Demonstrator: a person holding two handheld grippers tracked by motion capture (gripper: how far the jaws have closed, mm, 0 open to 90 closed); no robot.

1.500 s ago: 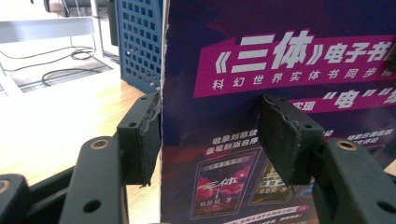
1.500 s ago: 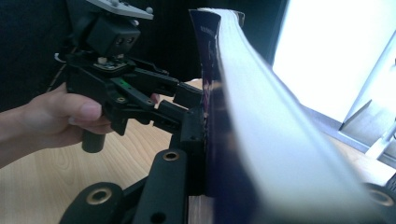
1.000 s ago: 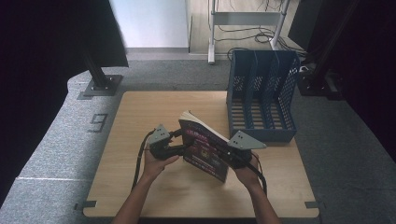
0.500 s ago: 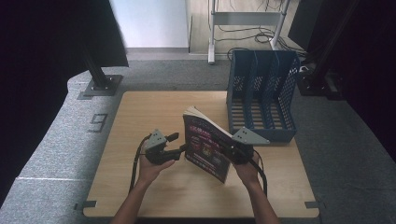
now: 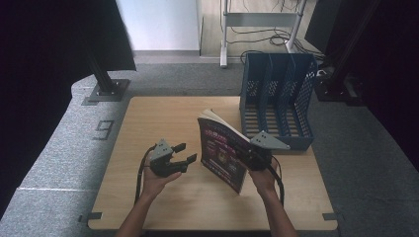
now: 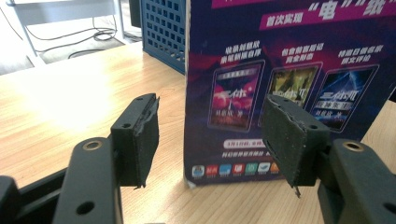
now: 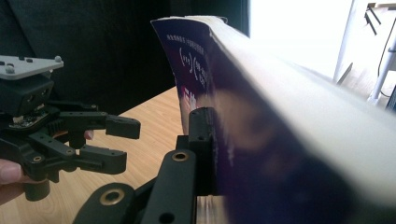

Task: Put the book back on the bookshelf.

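Two grippers share the table [image 5: 148, 118]. In the high view the left gripper [image 5: 182, 159] sits left of centre, jaws spread and empty, clear of the magazine [image 5: 221, 150] standing on its lower edge at centre, left of the blue file rack [image 5: 276, 98]. A second ago that gripper touched the cover; it has since drawn back leftward. The right gripper [image 5: 243, 151], right of centre, pinches the magazine.

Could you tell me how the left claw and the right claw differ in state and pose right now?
The left claw is open with nothing between its pads, while the right claw is shut on the book. The left claw hangs apart from the book, beside its cover; the right claw holds the book upright on the table. Both are black, hand-held, with grey top plates.
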